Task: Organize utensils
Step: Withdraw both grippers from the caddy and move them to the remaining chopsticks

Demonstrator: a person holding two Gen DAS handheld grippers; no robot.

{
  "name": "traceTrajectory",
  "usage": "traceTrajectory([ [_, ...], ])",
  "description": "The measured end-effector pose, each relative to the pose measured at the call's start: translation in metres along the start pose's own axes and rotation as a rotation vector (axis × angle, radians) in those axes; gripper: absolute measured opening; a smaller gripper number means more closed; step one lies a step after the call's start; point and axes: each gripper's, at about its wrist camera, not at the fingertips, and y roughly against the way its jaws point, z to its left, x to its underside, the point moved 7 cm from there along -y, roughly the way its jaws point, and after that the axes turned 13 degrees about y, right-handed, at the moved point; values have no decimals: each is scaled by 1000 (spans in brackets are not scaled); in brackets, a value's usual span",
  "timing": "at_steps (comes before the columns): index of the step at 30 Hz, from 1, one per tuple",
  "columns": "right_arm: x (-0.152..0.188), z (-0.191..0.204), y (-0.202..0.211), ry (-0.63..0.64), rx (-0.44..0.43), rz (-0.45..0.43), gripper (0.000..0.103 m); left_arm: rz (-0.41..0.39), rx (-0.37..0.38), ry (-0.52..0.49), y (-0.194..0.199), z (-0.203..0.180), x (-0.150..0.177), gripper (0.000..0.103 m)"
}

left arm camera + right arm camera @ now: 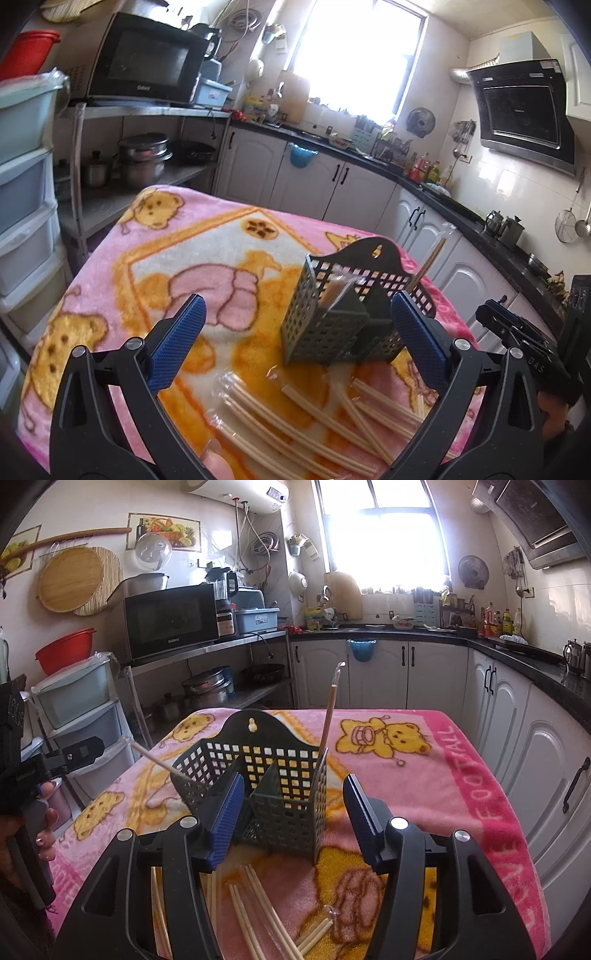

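worktop (pixel 461 775): covered by a pink and orange blanket (pixel 155 236) printed with bears; everything for the job sits on it.
kitchen behind: microwave (pixel 171 620) on a metal rack to the left, bright window in the middle, white cabinets (pixel 436 672) under a black counter running round to the right.
utensil holder (pixel 273 775): dark perforated plastic caddy, upright, taller arched back panel with a hanging hole, inner divider making compartments. Sits mid-blanket, just ahead of both claws.
left claw (pixel 295 328): jaws at full spread, blue pads well apart, nothing between them or touching them. In its own view the holder sits ahead, nearer the right-hand pad, which overlaps the holder's edge in the picture; cannot tell if they touch.
right claw (pixel 293 819): jaws about half open, empty. The holder's front corner shows in the gap between the pads; pads not pressing on it.
hand (pixel 40 830): seen at the left edge of the right wrist view, wrapped round the left tool's grip.
loose chopsticks (pixel 303 424): pale pairs in clear wrappers, scattered flat on the blanket on the near side of the holder, crossing each other, under and between the claws.
stowed chopsticks: one wrapped pair (pixel 328 716) stands in the holder's right compartment, leaning slightly right; another (pixel 159 762) leans out over the left wall at a low angle.
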Motion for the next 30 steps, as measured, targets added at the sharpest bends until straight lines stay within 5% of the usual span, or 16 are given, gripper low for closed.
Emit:
traceTrajectory([
  [19, 25, 59, -24, 26, -162, 129, 50, 130, -114, 123, -8, 68, 46, 92],
  [30, 45, 93, -62, 66, -254, 270, 41, 262, -123, 259, -21, 113, 82, 52],
])
